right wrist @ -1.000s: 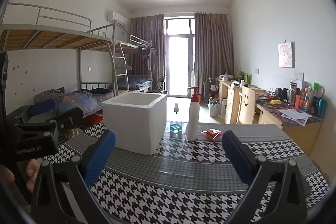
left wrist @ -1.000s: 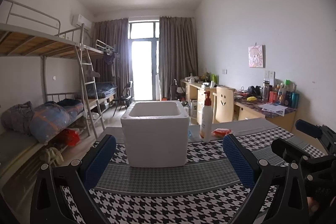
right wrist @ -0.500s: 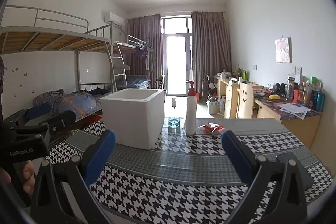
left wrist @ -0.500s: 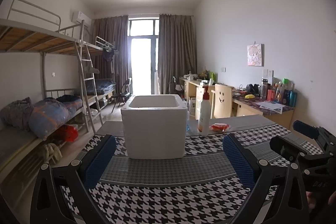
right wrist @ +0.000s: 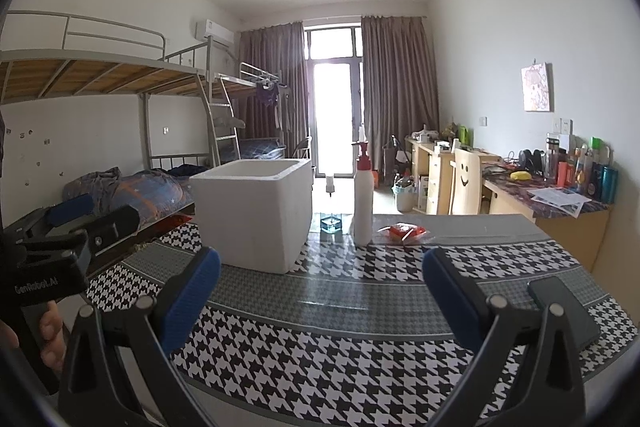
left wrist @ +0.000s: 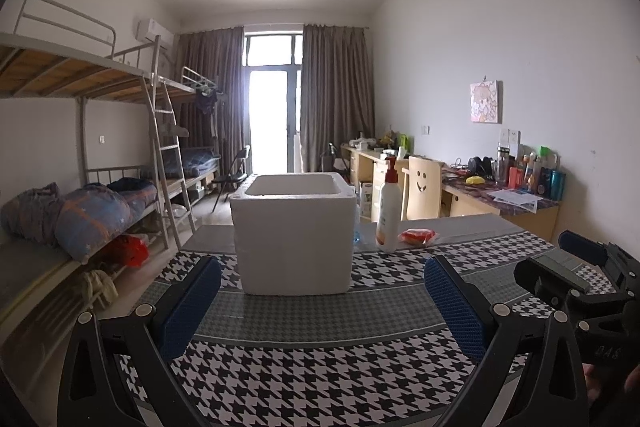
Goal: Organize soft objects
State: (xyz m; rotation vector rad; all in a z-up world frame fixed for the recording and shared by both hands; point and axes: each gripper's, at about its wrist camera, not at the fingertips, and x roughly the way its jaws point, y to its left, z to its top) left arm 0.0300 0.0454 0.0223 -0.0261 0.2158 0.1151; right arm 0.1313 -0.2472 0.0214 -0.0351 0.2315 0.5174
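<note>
A white foam box (left wrist: 295, 231) stands open-topped on the houndstooth tablecloth (left wrist: 320, 379); it also shows in the right wrist view (right wrist: 256, 215). A small red soft packet (left wrist: 417, 237) lies right of it, also in the right wrist view (right wrist: 403, 231). My left gripper (left wrist: 322, 301) is open and empty, low over the table in front of the box. My right gripper (right wrist: 320, 297) is open and empty, to the right of the left one. The box's inside is hidden.
A white pump bottle (left wrist: 388, 213) stands between box and packet. A small glass bottle (right wrist: 330, 221) stands behind the box. A black phone (right wrist: 562, 309) lies at the table's right. Bunk beds (left wrist: 80, 211) stand left, desks (left wrist: 500, 199) right.
Both grippers have dropped lower toward the table and the views tilted up a little. Both stay open and empty.
</note>
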